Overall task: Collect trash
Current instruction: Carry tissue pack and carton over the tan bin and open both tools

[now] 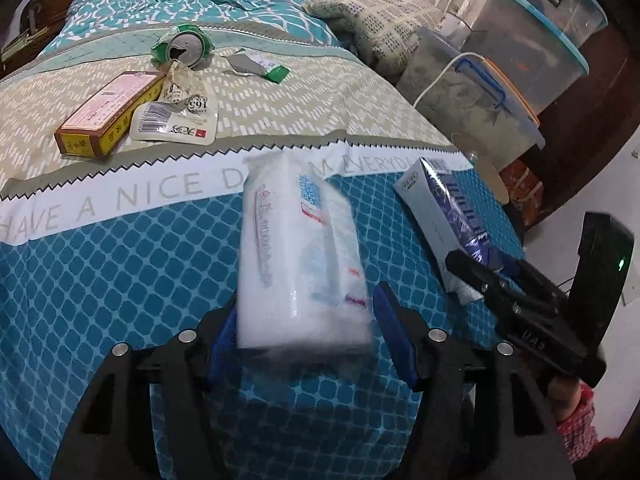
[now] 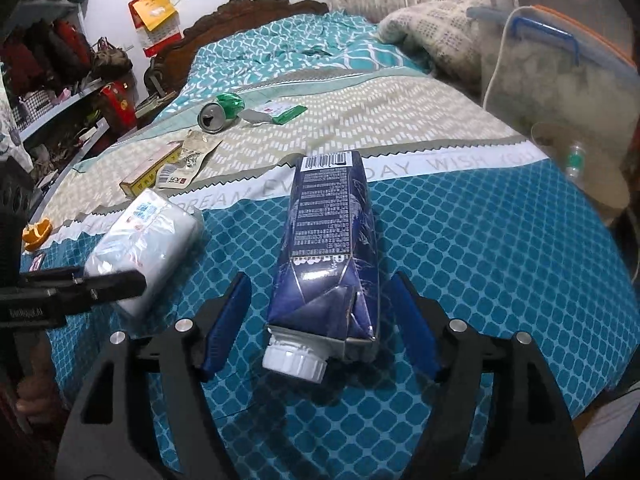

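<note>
Our left gripper [image 1: 306,336] was spread wide around the near end of a white tissue pack [image 1: 302,252]; its blue pads [image 1: 394,336] stood apart from the wrapper on the right side, and we could not tell whether the left pad touched. Our right gripper [image 2: 320,324] was likewise open, straddling the cap end of a dark blue carton [image 2: 332,248] that lay flat on the bedspread [image 2: 500,264], neither pad touching it. Both pieces lay near the foot of the bed, well apart from each other.

Farther up the bed waited a crushed green can [image 1: 182,46], a green-and-grey wrapper [image 1: 258,65], a yellow box [image 1: 106,114], a white pouch [image 1: 176,122] and, at the left edge, orange peel [image 2: 37,234].

We judged the work barely begun: nothing was gripped yet, no bin was in sight, and every piece was left to gather.
</note>
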Demonstrator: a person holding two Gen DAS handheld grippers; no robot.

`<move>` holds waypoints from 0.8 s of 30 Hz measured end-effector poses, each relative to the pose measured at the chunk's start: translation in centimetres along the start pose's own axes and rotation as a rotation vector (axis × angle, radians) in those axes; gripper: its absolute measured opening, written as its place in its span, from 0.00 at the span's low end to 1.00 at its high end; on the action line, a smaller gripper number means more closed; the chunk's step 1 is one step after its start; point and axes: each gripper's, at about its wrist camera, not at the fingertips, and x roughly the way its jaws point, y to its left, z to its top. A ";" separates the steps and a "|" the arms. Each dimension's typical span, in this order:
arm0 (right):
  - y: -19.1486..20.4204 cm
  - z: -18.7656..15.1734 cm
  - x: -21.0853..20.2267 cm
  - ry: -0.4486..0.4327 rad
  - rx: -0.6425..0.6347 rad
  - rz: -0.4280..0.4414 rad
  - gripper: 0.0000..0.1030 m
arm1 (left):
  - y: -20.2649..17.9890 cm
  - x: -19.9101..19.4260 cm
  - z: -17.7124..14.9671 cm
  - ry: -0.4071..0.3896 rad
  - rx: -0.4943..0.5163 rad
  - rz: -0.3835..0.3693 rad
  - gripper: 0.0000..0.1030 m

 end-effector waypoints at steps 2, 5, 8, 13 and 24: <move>-0.3 -0.2 0.0 0.002 0.009 -0.001 0.71 | -0.1 0.1 0.2 0.003 -0.001 -0.009 0.47; -1.0 -0.5 0.4 0.020 0.018 0.009 0.53 | -0.6 0.5 0.5 0.012 0.020 -0.023 0.40; -1.6 -0.5 0.1 0.011 0.041 0.021 0.52 | -1.6 0.9 1.1 0.023 0.043 -0.043 0.38; -4.7 0.3 -1.1 -0.048 0.131 0.008 0.52 | -5.6 2.1 3.8 0.030 0.118 -0.103 0.38; -20.6 2.7 -4.8 -0.149 0.455 -0.120 0.52 | -22.0 10.7 12.0 0.093 0.429 -0.234 0.38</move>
